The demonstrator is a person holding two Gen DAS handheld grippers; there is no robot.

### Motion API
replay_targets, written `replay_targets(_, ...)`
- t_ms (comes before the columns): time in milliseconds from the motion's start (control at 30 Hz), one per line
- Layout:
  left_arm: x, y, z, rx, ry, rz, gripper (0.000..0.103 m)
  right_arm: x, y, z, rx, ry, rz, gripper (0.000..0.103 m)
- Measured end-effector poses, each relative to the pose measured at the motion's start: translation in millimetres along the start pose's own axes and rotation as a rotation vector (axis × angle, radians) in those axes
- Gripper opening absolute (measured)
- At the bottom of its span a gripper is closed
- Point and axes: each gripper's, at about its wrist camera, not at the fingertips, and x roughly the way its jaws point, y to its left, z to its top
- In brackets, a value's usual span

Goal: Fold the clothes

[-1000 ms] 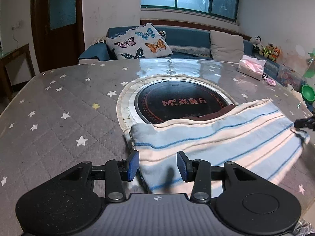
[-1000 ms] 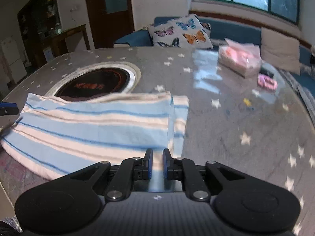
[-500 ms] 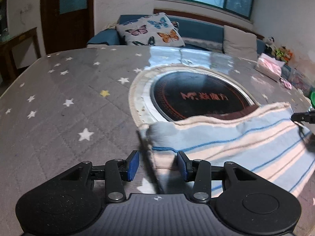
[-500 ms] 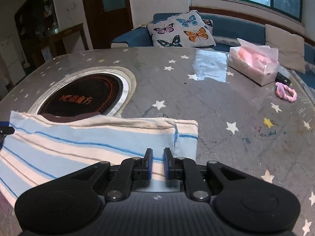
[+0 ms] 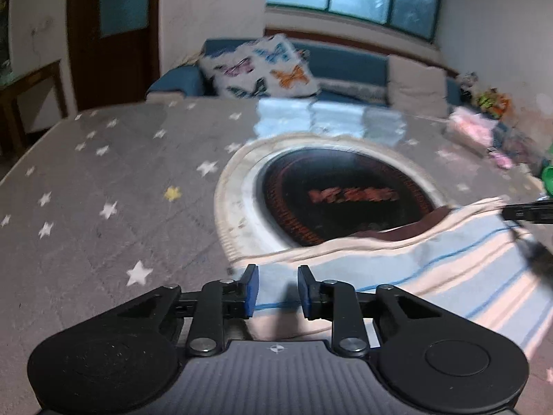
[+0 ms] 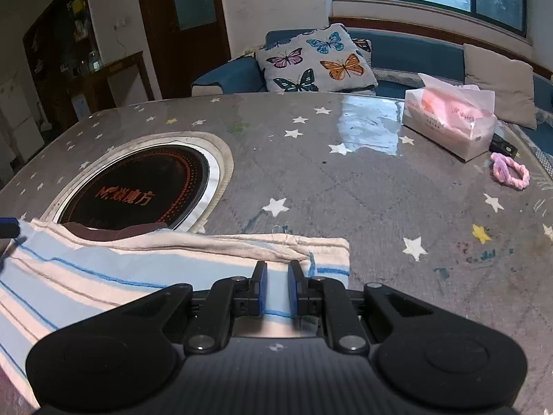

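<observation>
A blue-and-cream striped garment lies flat on the grey star-patterned table, its far edge overlapping the round black hob. My left gripper straddles the garment's left end; its jaws are closing with cloth between the pads and a gap still showing. My right gripper is shut on the right end of the garment, close to its folded corner. Each gripper's tip shows at the edge of the other's view: the right gripper, the left gripper.
A tissue pack and a pink hair tie sit at the table's far right. The hob is set into the table beyond the garment. A sofa with a butterfly cushion stands behind the table.
The garment has slid toward me, its far edge now just beyond the fingertips. My left jaws have narrowed around its left end. My right gripper kept its grip and moved with the cloth.
</observation>
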Motion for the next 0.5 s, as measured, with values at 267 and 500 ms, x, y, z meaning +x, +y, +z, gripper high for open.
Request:
replay_targets(267, 1.2, 5.9, -1.1, 0.033, -0.006, 0.058, 0.022, 0.7, -0.5, 0.8, 0.0, -0.001, -0.002, 0.012)
replay_targets(500, -13.2, -5.7, 3.2, 0.024, -0.024, 0.009, 0.023, 0.2, 7.4, 2.7, -0.033, 0.005, -0.031, 0.013)
